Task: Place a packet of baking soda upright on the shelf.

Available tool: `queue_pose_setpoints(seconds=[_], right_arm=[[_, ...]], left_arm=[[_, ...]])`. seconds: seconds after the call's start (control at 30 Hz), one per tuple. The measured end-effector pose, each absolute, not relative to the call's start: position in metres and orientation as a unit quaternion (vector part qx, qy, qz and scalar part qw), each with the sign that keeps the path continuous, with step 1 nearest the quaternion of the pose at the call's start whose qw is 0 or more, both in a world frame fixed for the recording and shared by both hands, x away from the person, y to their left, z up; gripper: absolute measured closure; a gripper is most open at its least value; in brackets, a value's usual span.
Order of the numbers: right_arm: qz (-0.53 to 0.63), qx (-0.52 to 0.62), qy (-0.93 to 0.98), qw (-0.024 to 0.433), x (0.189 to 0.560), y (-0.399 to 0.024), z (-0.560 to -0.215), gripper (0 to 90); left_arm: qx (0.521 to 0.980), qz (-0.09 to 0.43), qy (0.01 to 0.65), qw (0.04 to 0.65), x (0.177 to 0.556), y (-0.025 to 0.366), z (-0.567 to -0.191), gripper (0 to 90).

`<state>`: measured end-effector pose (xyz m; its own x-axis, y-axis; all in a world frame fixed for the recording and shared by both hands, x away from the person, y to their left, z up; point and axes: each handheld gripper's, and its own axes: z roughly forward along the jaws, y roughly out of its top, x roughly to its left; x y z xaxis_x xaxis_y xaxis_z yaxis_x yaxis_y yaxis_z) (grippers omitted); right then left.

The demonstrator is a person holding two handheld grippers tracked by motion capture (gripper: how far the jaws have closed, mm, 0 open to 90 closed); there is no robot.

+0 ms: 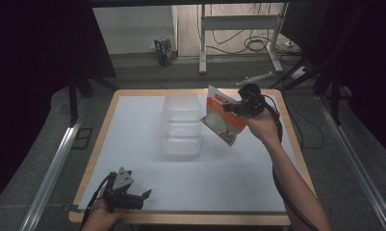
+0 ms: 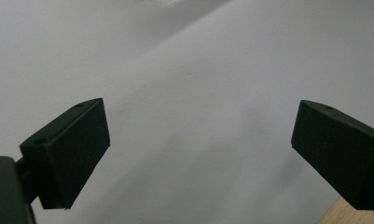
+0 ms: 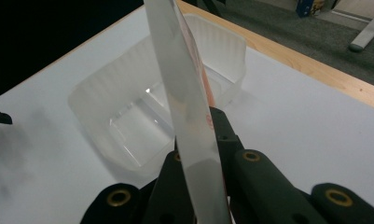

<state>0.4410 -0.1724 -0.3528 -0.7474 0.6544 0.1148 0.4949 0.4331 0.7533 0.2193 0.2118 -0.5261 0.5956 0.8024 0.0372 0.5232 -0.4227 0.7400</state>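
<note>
Orange-and-white packet [image 1: 223,120] hangs clenched in the right gripper [image 1: 238,107] just beside the clear plastic tub [image 1: 181,126], likely needing lowering inside, while the left gripper [image 1: 135,196] rests released.

The left gripper [image 1: 141,196] is lying low at the near left, its jaws standing wide apart with nothing between them, cradled in the left hand [image 1: 100,215]. The right forearm [image 1: 292,182] is reaching forward, its right gripper [image 1: 229,109] raised, jaws clamping flat on a packet [image 1: 223,121].
</note>
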Motion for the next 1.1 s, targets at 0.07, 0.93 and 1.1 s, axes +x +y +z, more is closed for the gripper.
queue_pose_setpoints(seconds=[0.07,0.93,1.1], right_arm=[[0.409,0.34,0.841,0.098,0.444,-0.169,-0.351,88.9],[0.393,0.31,0.86,0.097,0.486,-0.105,-0.35,88.9],[0.393,0.303,0.863,0.096,0.491,-0.095,-0.35,88.9]], left_arm=[[0.82,0.197,0.404,0.354,0.219,0.211,-0.526,4.3],[0.819,0.199,0.405,0.355,0.219,0.212,-0.526,4.3],[0.819,0.198,0.405,0.355,0.219,0.212,-0.526,4.2]])
